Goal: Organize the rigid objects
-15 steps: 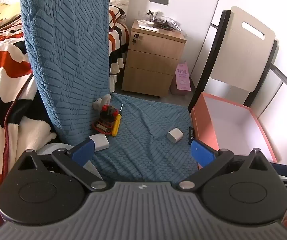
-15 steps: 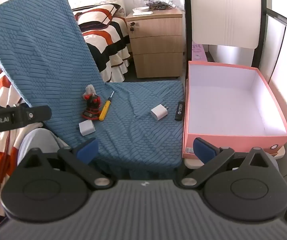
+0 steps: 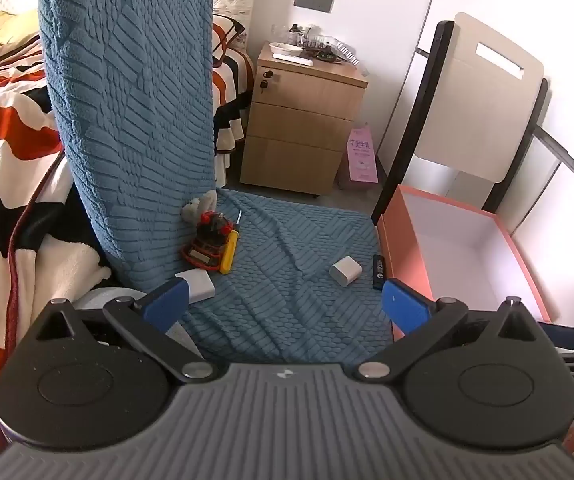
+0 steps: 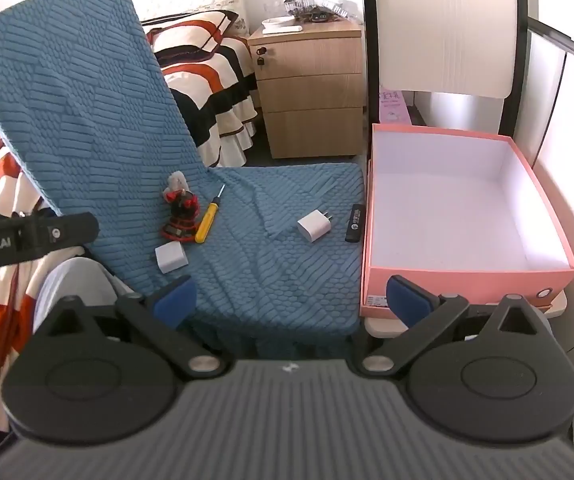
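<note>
Two grippers, both spread wide and holding nothing, face a chair draped in a blue textured cover [image 4: 271, 264]. Beside the seat stands the pink box [image 4: 463, 276], white inside and bare, apparently the destination. On the seat, largest to smallest: a red-and-black figure [image 4: 181, 216] against the backrest; a yellow-handled screwdriver [image 4: 207, 222] touching it; a white cube adapter [image 4: 171, 258] near the front edge; a white plug charger [image 4: 314, 225] mid-seat; a black stick-shaped device [image 4: 355, 224] just beside the box wall. The left gripper [image 3: 283, 304] hovers nearest the cube adapter [image 3: 197, 286]; the right gripper [image 4: 291, 300] hangs before the seat's front edge. Risks, as judged: fingers may snag the wrinkled cover and shift objects; lifting the screwdriver could topple the figure; the stick's closeness to the box leaves little finger room.
</note>
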A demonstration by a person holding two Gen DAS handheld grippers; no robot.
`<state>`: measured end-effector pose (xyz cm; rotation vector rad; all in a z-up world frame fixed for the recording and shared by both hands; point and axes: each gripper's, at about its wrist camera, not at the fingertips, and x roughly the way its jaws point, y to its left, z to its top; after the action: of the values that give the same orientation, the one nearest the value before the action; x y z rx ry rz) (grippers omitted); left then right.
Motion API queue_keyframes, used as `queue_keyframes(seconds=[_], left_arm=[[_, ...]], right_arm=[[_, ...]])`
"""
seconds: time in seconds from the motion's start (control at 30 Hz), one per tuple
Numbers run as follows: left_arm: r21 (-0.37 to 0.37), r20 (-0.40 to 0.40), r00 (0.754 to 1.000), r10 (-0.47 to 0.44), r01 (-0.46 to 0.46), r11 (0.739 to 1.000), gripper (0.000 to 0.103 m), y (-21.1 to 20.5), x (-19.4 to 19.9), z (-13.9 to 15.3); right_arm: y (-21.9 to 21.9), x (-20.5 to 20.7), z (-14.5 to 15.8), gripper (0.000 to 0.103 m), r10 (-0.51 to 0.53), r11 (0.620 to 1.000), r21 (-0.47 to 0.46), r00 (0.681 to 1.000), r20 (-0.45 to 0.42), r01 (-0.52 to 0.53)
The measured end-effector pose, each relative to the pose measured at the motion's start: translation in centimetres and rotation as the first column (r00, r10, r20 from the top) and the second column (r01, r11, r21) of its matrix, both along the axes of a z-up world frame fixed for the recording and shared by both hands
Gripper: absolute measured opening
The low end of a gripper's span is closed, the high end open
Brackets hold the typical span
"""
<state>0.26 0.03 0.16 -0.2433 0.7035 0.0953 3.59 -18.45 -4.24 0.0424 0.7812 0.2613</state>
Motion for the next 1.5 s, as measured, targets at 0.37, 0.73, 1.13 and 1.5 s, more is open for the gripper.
queue_keyframes(seconds=[0.37, 0.73, 1.13, 1.5], left_arm=[[0.013, 0.007, 1.000, -0.006, 0.006, 1.000, 0.103, -0.7, -1.1, 0.5], [-0.001, 0.014, 1.000, -0.007, 0.007, 1.000, 0.103, -0.6, -1.8, 0.3], [0.009, 0.033, 0.999, -0.037, 0.036, 0.999, 0.103, -1.4, -2.9, -0.2], [0.015, 0.034, 0.999, -0.041, 0.040, 0.999, 0.103, -1.7, -3.3, -0.4]], right_arm=[[0.0, 0.1, 0.0, 0.103, 0.008, 1.000, -0.003, 1.000, -0.004, -0.008], [-0.2, -0.7, -0.2, 0.103, 0.020, 1.000, 0.019, 0.999, -0.025, -0.019], [-0.3, -1.3, -0.2, 0.103, 0.006, 1.000, -0.005, 1.000, -0.023, -0.006], [-1.0, -1.5, -1.5, 0.103, 0.001, 0.999, 0.035, 0.998, -0.070, 0.002]])
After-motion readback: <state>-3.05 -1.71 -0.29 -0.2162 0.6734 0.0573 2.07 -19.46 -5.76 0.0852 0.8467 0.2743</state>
